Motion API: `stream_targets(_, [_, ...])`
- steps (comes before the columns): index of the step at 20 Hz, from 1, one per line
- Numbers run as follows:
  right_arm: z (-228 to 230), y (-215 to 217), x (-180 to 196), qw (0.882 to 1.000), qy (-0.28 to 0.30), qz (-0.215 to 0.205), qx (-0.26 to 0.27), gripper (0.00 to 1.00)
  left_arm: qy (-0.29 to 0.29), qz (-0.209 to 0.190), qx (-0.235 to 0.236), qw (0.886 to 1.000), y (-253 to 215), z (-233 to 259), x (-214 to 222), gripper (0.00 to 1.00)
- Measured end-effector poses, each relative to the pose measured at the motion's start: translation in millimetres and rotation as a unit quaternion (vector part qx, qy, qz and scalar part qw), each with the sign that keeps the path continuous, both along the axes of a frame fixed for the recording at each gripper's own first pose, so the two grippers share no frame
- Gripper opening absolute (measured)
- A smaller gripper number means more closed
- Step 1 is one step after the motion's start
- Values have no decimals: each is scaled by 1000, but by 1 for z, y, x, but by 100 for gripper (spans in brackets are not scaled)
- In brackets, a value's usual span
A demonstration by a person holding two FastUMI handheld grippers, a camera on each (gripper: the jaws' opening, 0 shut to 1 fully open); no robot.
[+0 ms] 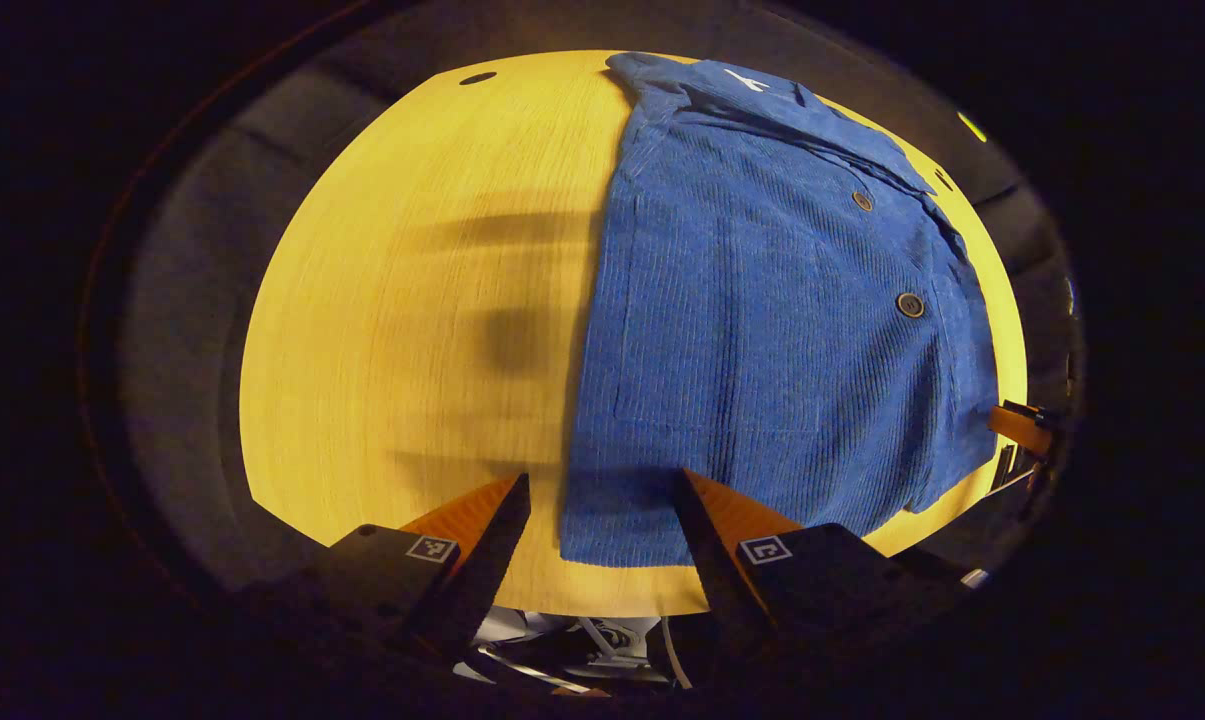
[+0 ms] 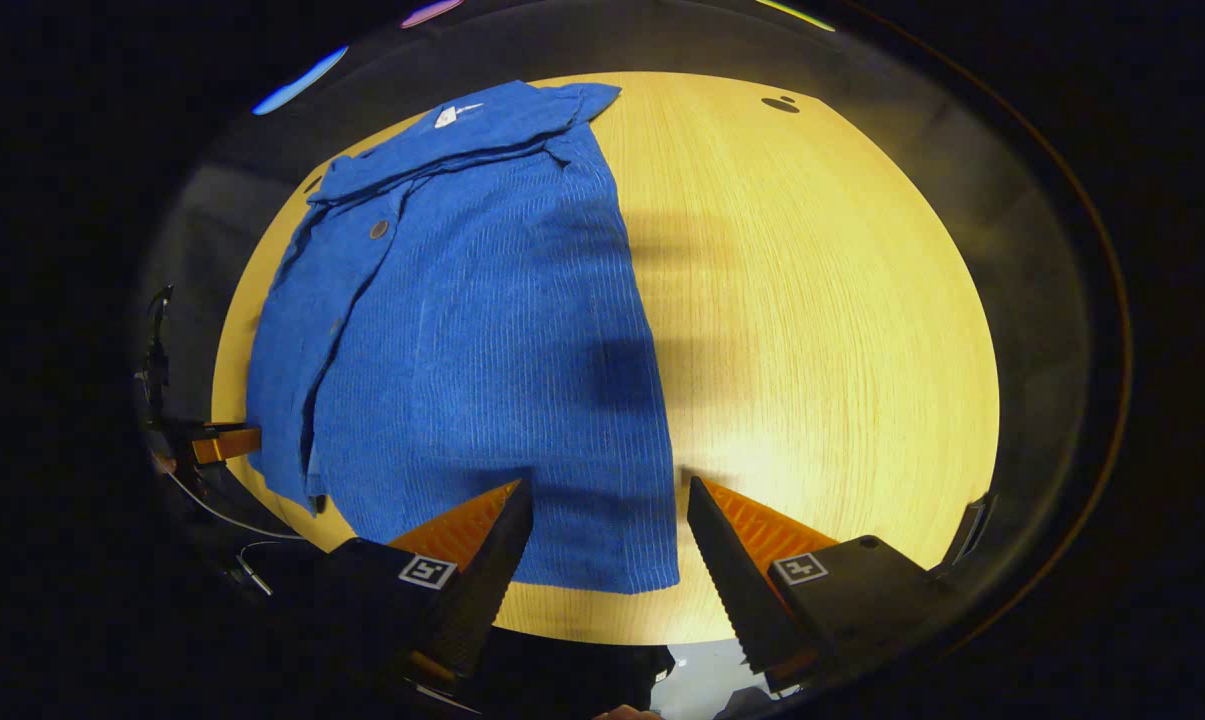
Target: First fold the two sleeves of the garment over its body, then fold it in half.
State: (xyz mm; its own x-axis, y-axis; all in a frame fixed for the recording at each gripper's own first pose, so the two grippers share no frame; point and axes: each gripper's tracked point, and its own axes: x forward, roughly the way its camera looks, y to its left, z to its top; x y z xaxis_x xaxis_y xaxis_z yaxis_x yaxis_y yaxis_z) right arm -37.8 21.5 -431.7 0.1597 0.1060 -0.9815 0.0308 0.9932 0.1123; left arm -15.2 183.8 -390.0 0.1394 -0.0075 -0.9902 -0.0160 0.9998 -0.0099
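My left tongs (image 1: 602, 510) and my right tongs (image 2: 610, 515) both stand released, jaws apart, grasping nothing, above the near hem of the blue corduroy garment (image 1: 762, 330). The garment lies flat on the wooden surface (image 1: 412, 300), both sleeves folded over its body, collar at 12 o'clock, hem at 6 o'clock. In the left gripper view it lies toward 2 o'clock, two dark buttons (image 1: 909, 305) showing. A small white label (image 2: 452, 115) sits at the collar; its writing is too small to read.
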Motion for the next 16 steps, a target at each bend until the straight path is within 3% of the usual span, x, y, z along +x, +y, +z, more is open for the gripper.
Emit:
stream_targets(6, [-10, -4, -9, 999, 15, 17, -37, 98, 11, -8, -1, 1000, -1, -3, -1, 86])
stream_targets(7, [-10, -4, -11, 999, 20, 10, -37, 93, 10, -7, -1, 1000, -1, -3, -2, 86])
stream_targets(9, [-11, -3, -10, 999, 25, 5, -36, 98, -4, 0, 0, 1000, -1, -3, -3, 86])
stream_targets(10, [-11, -2, -10, 999, 29, 5, -37, 92, -4, -6, 0, 1000, -1, -2, -3, 86])
stream_targets(11, [-10, -2, -11, 999, 38, 0, -35, 98, -3, -13, 0, 1000, -2, -1, -3, 86])
stream_targets(12, [-12, 0, -14, 998, 45, -4, -35, 91, -1, -20, -2, 1000, -3, -3, -3, 83])
stream_targets(13, [-11, 4, -14, 998, 48, -11, -31, 87, -3, -22, -6, 1000, -5, -3, -1, 62])
stream_targets(16, [-11, 18, -11, 999, 42, -24, -5, 10, -12, -34, -22, 999, -13, -6, 5, 0])
